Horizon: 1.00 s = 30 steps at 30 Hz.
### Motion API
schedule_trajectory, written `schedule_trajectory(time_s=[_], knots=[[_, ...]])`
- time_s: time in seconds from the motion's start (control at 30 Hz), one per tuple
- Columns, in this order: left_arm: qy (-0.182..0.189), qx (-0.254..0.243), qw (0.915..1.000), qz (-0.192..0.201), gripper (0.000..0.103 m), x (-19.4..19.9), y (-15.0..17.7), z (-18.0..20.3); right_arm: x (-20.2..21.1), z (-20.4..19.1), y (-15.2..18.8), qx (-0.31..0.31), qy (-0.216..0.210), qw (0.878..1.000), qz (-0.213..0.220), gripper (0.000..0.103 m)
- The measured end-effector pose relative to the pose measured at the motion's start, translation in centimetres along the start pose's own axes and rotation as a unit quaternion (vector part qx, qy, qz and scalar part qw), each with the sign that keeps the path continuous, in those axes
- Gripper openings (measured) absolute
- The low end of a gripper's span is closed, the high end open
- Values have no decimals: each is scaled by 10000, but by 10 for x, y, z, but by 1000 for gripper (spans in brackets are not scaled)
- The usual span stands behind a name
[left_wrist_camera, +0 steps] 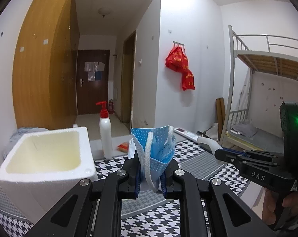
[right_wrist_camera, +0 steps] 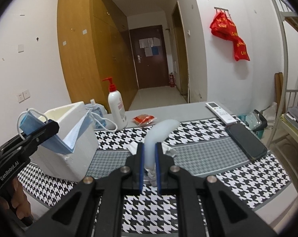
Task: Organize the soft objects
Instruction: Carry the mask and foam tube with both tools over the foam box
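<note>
The table (right_wrist_camera: 238, 177), under a black-and-white houndstooth cloth, fills the lower half of both views. On it, at the left of each frame, stands an open white foam box (left_wrist_camera: 44, 158), upright, with a second blue mask (right_wrist_camera: 74, 138) draped over its near rim in the right wrist view. Behind it a white pump bottle (left_wrist_camera: 106, 136) with a red head stands upright. A dark phone (right_wrist_camera: 245, 141) lies flat at the right of the right wrist view, its long axis running away from the camera, with a white remote (right_wrist_camera: 221, 112) just beyond it.

The left gripper (left_wrist_camera: 150, 174), bottom centre of its own view, is clamped narrowly on a folded blue face mask (left_wrist_camera: 158, 148); the mask stands up out of the jaws, long axis roughly vertical, fanning wider toward the top, its white ear loop hanging down between the pads.

The right gripper (right_wrist_camera: 150, 169) is closed tight on a pale, translucent soft piece (right_wrist_camera: 158, 136), which rises from the jaws and bends toward the upper right.
</note>
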State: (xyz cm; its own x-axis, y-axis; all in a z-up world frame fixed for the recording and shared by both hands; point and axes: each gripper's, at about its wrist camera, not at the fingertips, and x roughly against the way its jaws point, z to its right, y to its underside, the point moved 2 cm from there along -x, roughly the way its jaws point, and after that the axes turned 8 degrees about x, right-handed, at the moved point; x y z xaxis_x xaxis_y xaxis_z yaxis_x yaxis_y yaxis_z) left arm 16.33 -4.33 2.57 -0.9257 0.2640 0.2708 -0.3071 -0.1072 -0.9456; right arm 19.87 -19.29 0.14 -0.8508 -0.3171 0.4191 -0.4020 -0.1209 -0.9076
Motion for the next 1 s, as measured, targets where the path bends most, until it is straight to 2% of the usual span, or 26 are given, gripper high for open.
schedule_trajectory(time_s=[0.4, 1.0], knots=[[-191, 53, 9990, 390, 17, 20, -17, -11, 6, -18, -21, 170, -263, 9990, 314, 13], [-845, 273, 9934, 729, 17, 53, -30, -49, -5, -63, -43, 423, -918, 9933, 569, 13]])
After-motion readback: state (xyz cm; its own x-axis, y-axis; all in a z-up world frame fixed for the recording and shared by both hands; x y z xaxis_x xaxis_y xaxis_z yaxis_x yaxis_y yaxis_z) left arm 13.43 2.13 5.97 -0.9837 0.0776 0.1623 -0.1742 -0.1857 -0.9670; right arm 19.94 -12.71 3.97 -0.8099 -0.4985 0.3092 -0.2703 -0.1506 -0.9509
